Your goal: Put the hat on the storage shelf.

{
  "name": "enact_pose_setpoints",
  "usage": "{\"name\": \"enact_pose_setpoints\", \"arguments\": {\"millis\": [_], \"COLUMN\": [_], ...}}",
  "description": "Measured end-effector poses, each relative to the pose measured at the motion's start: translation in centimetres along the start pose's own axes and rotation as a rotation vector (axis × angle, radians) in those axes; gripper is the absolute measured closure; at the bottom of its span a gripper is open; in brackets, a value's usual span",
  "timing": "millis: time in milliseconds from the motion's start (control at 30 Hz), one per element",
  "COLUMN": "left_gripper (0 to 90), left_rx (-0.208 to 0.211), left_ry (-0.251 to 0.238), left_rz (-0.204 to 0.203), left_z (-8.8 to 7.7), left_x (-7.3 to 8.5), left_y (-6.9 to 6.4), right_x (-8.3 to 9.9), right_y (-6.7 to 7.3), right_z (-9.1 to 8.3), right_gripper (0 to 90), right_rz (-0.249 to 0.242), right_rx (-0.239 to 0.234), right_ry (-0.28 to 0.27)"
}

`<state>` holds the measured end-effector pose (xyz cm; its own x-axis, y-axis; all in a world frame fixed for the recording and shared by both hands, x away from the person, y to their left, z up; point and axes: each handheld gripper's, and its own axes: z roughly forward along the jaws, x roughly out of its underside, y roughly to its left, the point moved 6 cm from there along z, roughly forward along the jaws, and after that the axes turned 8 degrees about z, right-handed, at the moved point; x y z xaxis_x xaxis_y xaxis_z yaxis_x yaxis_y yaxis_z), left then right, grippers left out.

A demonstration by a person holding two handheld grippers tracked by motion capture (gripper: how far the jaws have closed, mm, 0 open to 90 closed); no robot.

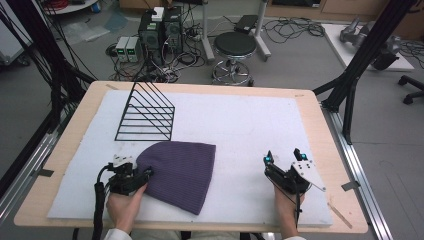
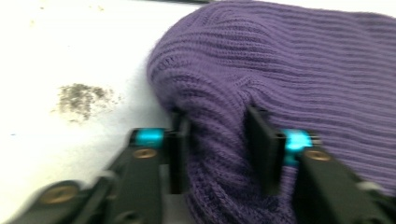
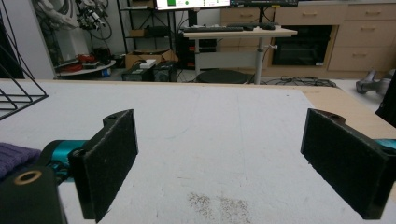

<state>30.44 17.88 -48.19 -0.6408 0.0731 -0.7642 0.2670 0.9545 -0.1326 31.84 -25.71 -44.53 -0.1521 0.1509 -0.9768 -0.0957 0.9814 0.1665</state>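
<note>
Two grippers on the table, one per hand.

High view: purple beanie (image 1: 181, 172) lies flat on the white mat (image 1: 250, 130), near front edge, left of centre. Left gripper (image 1: 146, 174) sits at the beanie's left edge, tips touching the knit, hand (image 1: 124, 205) behind it, black cable trailing down toward the table edge. Right gripper (image 1: 283, 156) is well apart from the beanie, front right of the mat, jaws pointing away from the person, blue tips spread, grey plate on top. Black wire rack (image 1: 146, 112) stands on the mat behind the beanie, toward the back left, not touching it. Table (image 1: 327, 145) is light wood, mat covers most of it. Floor beyond: stool (image 1: 235, 50), PC towers (image 1: 160, 32), loose cables.

Left gripper view: jaws narrowed onto a raised fold of the beanie (image 2: 289, 74); knit is bunched between both pads and bulges above them. Left pad (image 2: 180, 149) presses the fold's side, right pad on the other side. So closed on the beanie edge. Grey smudge (image 2: 84, 98) on the mat to the left of the beanie. Frame is a bit blurred.

Right gripper view: jaws wide, nothing between them, bare mat (image 3: 219, 140) underneath. Corner of beanie (image 3: 14, 156) at far left, just beside the left jaw's base. Rack (image 3: 18, 88) corner at left edge. Faint speckled smudge (image 3: 219, 203) on the mat between the jaws. Desk (image 3: 238, 32) and cabinets (image 3: 355, 42) in the background.
</note>
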Motion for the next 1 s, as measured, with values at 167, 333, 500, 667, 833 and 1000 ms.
{"name": "enact_pose_setpoints", "arguments": {"millis": [167,333,500,667,833,1000], "left_gripper": [76.5,78.4,79.3,79.8,80.8,81.0], "left_rx": [0.04,0.088,0.114,0.122,0.119,0.111], "left_ry": [-0.011,-0.025,-0.062,-0.118,-0.182,-0.234], "left_rz": [0.01,-0.021,0.01,0.079,0.169,0.279], "left_z": [-0.1,-0.2,-0.8,-1.6,-2.4,-3.1], "left_x": [-0.1,-0.1,-0.5,-0.8,-1.9,-3.2], "left_y": [0.2,0.5,0.3,-0.2,-1.2,-2.2], "right_x": [0.0,0.0,0.0,0.0,0.0,0.0], "right_y": [0.0,-0.1,-0.1,0.0,0.0,0.0], "right_z": [0.0,-0.1,-0.1,-0.1,-0.1,-0.1], "right_gripper": [10.2,10.2,10.2,10.2,10.2,10.2], "right_rz": [0.003,0.014,0.011,0.014,0.012,0.014], "right_rx": [0.004,0.011,0.01,0.009,0.007,0.004], "right_ry": [-0.002,0.003,0.002,0.001,0.001,0.0]}}
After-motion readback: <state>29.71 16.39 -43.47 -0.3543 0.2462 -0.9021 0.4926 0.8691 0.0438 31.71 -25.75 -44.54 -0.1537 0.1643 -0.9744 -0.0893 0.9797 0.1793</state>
